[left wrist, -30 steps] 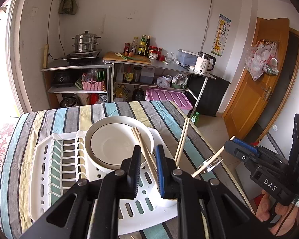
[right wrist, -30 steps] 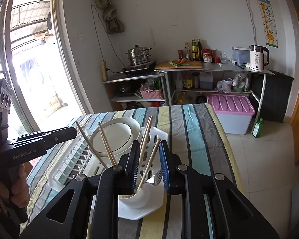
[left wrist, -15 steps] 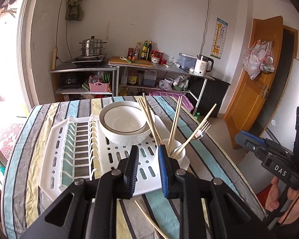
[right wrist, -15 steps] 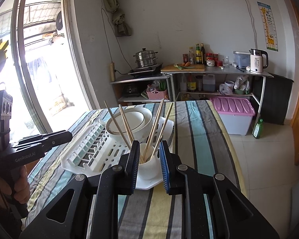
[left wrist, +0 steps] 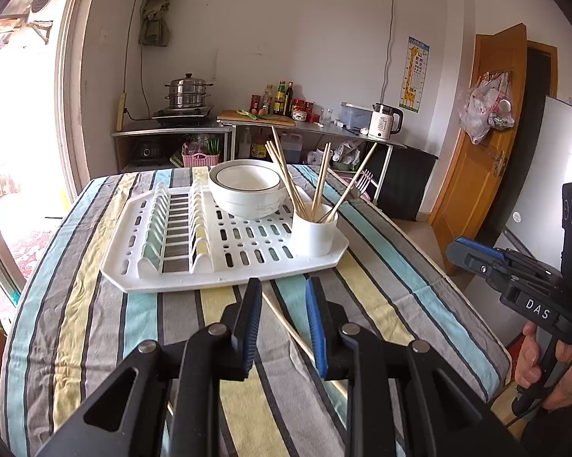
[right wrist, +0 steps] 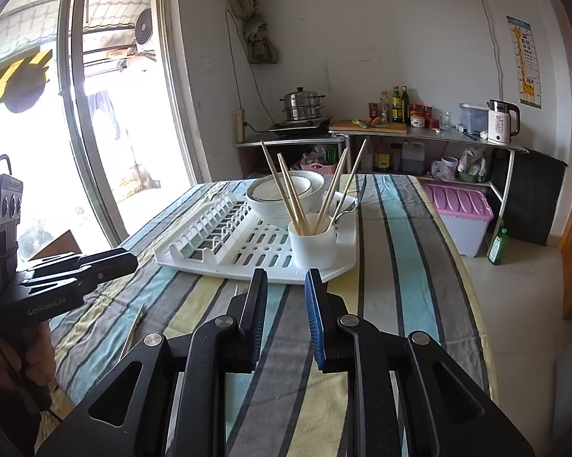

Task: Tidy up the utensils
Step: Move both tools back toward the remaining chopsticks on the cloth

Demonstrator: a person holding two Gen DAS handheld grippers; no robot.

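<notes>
A white cup (left wrist: 313,233) stands on the near right corner of a white drying rack (left wrist: 171,262) and holds several wooden chopsticks (left wrist: 286,181) and a fork (left wrist: 363,179). The cup also shows in the right wrist view (right wrist: 313,244). A loose chopstick (left wrist: 291,329) lies on the striped cloth in front of the rack. My left gripper (left wrist: 283,291) is open and empty, just above that chopstick. My right gripper (right wrist: 285,280) is open and empty, short of the rack. It also shows at the right of the left wrist view (left wrist: 476,255).
A white bowl (left wrist: 247,188) sits on the rack behind the cup. The striped table (left wrist: 95,316) ends at the right over a tiled floor. More chopsticks (right wrist: 131,329) lie on the cloth at the left of the right wrist view. Kitchen shelves (left wrist: 305,129) stand beyond.
Both grippers have pulled back from the cup and rack toward the table's near edge. The loose chopstick on the cloth has come into view under my left gripper.
</notes>
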